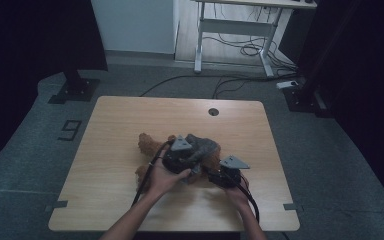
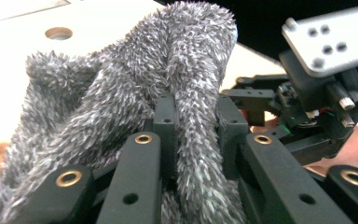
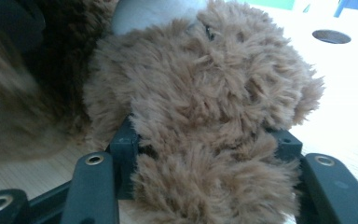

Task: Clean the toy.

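A brown plush toy [image 1: 149, 143] lies at the middle of the wooden table [image 1: 110, 170], with a grey fuzzy cloth [image 1: 207, 146] over its right part. My left gripper [image 1: 196, 152] is shut on a fold of the grey fuzzy cloth [image 2: 186, 70]; the fold stands up between its jaws, and the left gripper [image 2: 193, 116] pinches it tight. My right gripper [image 1: 216, 170] sits just to the right and nearer the front edge. In the right gripper view, the right gripper [image 3: 205, 144] is shut on a thick lump of the brown plush toy [image 3: 205, 93]. The right gripper [image 2: 317, 93] appears close beside the cloth.
A round cable hole [image 1: 213, 111] sits near the table's far edge. Beyond the table stand a white desk frame [image 1: 240, 25] with loose cables [image 1: 250, 50] and two black stand bases [image 1: 75, 90]. A "9" mark [image 1: 69, 130] is on the floor at left.
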